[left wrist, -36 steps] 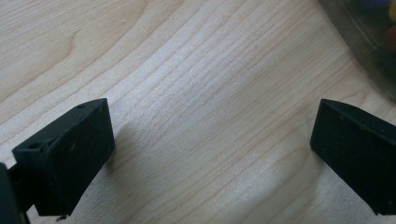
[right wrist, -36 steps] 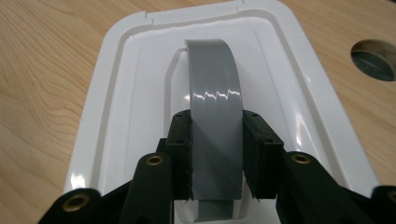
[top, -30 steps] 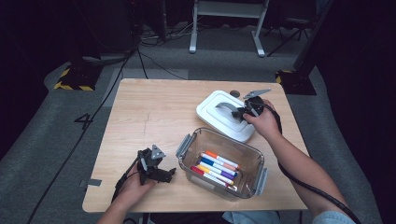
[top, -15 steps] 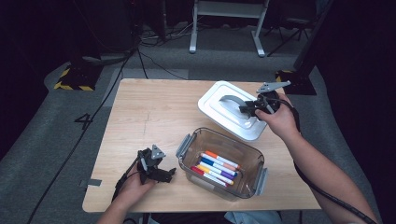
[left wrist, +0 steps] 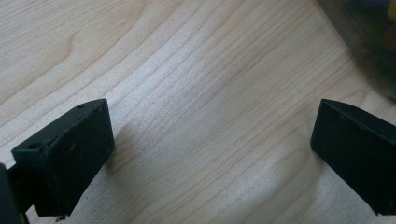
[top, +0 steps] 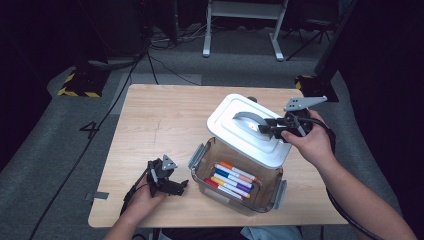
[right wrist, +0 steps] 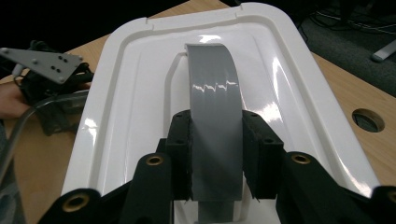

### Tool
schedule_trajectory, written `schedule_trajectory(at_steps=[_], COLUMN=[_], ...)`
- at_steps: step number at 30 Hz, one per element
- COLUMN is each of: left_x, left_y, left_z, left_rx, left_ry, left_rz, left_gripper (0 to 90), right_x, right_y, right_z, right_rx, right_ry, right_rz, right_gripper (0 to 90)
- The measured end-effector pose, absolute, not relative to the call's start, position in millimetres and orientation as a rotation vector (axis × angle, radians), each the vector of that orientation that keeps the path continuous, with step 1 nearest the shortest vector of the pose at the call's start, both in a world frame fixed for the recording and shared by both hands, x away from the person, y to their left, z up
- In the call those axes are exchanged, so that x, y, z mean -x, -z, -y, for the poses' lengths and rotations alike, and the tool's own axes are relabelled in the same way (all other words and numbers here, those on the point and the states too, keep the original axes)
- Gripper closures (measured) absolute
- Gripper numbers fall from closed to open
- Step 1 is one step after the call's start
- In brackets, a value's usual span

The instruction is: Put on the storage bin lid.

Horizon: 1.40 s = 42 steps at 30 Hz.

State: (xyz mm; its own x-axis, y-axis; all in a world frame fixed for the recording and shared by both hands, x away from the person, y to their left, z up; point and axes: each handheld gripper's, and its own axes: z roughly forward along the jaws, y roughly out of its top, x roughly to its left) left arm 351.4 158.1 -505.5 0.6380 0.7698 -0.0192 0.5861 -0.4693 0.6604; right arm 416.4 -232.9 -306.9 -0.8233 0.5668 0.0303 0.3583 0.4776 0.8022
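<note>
A white lid (top: 242,132) with a grey arched handle (top: 248,119) hangs tilted in the air over the far right part of a clear plastic box (top: 220,197). My right gripper (top: 269,127) is shut on the grey handle (right wrist: 215,121); its pads (right wrist: 180,154) press on both sides of that strap over the white lid (right wrist: 126,93). Several coloured markers (top: 231,179) lie in the box. My left gripper (top: 181,186) rests low on the wooden table (top: 160,120) left of the box, its jaws open over bare wood (left wrist: 210,121), with nothing between them.
The box's grey latches (top: 196,158) stick out at its ends. A round hole (right wrist: 368,120) is in the tabletop behind the lid. Cables and a white stand's legs (top: 240,30) lie on the dark floor beyond the table's far edge.
My right gripper has lifted the white lid off the table and carried it toward me, over the marker box. The left gripper has stayed put.
</note>
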Motion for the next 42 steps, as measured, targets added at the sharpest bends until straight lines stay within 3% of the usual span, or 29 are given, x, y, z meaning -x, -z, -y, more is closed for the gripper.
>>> schedule_trajectory(at_steps=[14,37,40,42], left_x=[-351.6,-351.6,-351.7,-351.6], left_y=[505.4,505.6,505.6,505.6], left_z=[-158.4,-158.0,-158.1,-158.1], left_rx=[-2.223,-2.217,-2.217,-2.217], left_ry=[-0.374,-0.370,-0.369,-0.369], left_rz=[-1.048,-1.050,-1.050,-1.051], left_gripper=[0.0,0.0,0.0,0.0], right_x=[-354.4,-339.2,-338.8,-338.5], right_y=[322.6,361.3,363.1,361.6], right_z=[211.6,200.1,199.2,199.3], right_rx=[-0.717,-0.756,-0.747,-0.750], right_ry=[-1.297,-1.256,-1.248,-1.278], right_rz=[-2.587,-2.649,-2.653,-2.651], right_gripper=[67.5,67.0,55.2,51.8])
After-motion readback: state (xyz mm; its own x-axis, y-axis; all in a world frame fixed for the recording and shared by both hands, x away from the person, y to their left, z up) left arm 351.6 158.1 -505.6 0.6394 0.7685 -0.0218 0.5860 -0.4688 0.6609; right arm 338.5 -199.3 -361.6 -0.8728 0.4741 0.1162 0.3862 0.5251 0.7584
